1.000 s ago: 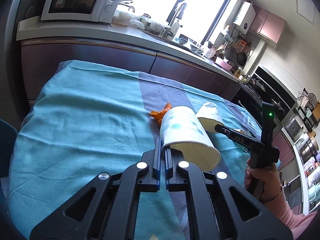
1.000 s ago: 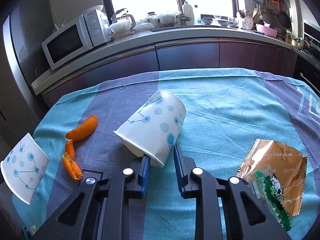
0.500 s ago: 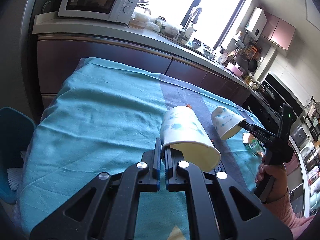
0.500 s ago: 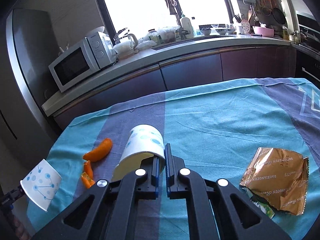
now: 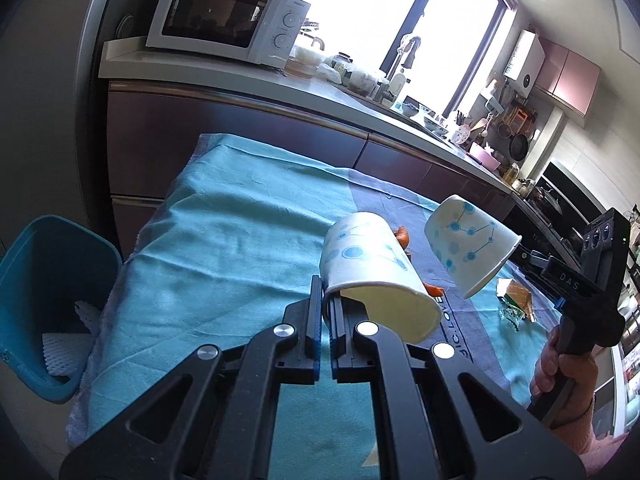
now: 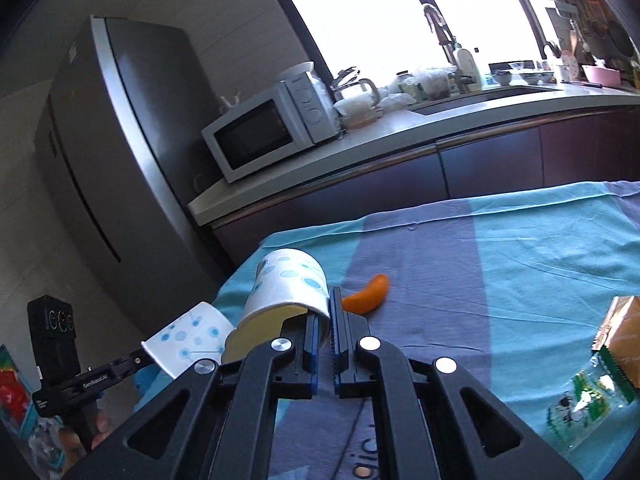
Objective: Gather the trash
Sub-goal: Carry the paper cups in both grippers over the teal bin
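My left gripper [image 5: 326,308] is shut on the rim of a white paper cup with blue dots [image 5: 366,258], held above the table's left part. My right gripper [image 6: 330,314] is shut on the rim of a second dotted paper cup [image 6: 286,284], also lifted; this cup shows in the left wrist view [image 5: 466,240]. The left cup shows in the right wrist view [image 6: 188,338]. An orange peel [image 6: 366,300] lies on the teal cloth [image 5: 224,248]. A gold snack wrapper [image 6: 618,332] lies at the right. A blue bin [image 5: 48,292] stands on the floor left of the table.
The bin holds white foam netting [image 5: 66,350]. A counter with a microwave [image 5: 224,18] runs behind the table. A grey fridge [image 6: 116,168] stands at the left. More peel pieces [image 5: 434,290] lie under the cups.
Both grippers have lifted their cups and swung left toward the table's left end. The blue bin has come further into the left wrist view.
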A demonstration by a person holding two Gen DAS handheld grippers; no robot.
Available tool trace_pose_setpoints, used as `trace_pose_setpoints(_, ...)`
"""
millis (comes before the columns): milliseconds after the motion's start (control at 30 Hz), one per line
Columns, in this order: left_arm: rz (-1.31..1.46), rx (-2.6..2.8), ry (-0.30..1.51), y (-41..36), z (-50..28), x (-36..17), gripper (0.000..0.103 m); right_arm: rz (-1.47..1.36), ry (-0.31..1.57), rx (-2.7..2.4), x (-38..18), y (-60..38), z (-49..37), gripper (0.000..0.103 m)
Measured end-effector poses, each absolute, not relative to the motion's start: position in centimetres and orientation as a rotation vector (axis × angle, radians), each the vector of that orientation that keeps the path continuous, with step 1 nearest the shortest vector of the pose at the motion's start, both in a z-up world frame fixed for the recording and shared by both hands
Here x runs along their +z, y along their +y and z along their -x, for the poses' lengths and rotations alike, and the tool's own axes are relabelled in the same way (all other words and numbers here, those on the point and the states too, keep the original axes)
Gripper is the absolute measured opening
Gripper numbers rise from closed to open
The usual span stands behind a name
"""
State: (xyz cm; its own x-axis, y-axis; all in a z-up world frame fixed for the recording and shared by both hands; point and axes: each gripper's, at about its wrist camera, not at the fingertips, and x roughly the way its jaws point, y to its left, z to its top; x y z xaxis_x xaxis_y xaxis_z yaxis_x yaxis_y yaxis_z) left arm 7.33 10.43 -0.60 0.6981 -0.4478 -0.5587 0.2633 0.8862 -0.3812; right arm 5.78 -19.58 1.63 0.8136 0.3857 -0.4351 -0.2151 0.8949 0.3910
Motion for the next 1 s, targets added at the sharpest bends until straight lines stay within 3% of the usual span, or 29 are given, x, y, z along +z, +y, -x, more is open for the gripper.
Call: trace_pose_setpoints(1000,0.37,-0.128,0.639,23.7,-2.5,-0.5,0.003,-0.257,0.661,0.67,1.0,-4.6,-9.1,0.004)
